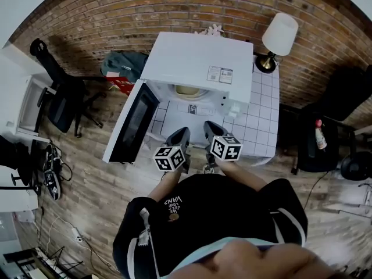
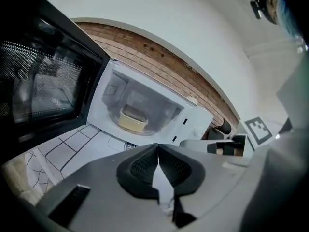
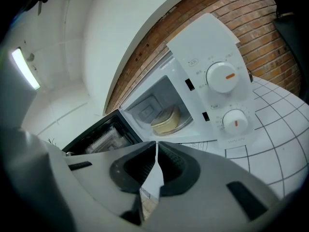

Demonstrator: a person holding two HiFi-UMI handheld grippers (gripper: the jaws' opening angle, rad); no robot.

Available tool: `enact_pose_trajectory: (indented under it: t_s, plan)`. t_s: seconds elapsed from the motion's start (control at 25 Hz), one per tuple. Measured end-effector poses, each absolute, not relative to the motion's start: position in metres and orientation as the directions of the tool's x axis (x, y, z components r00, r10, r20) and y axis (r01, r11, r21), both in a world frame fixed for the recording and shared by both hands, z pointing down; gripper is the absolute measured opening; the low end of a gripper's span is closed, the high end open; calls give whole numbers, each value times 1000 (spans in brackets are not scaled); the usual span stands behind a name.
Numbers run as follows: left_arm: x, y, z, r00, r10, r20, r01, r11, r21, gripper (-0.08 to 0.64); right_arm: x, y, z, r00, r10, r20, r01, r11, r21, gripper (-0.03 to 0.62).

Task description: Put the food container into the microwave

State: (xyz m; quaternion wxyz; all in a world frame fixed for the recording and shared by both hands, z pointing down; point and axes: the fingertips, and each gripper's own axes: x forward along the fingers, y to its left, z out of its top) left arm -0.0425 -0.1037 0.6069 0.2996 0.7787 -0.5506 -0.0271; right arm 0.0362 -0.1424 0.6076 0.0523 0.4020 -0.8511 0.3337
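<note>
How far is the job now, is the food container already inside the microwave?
Done: the food container sits inside the microwave. In hand: nothing, the left gripper and right gripper are shut and empty. Left: perhaps the door, which stands open.

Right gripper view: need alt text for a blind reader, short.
A pale food container sits inside a white microwave whose door stands open at left. In the foreground the right tool is shut and empty; a white tiled table shows at right.
</note>
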Motion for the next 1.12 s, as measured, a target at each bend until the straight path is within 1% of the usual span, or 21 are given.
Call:
enact_pose_trajectory:
  t_s: [0.64,1.12]
  plan:
    - [-69,-74,605,450,-850,273,-821,-274,501,12,15,-110,601,-604,-707,369,-773,408,-485,6]
    - [-77,-55,602,490,-830,268,-811,-320,490,12,7,-83,602,-575,-722,386,-798,390,-460,5]
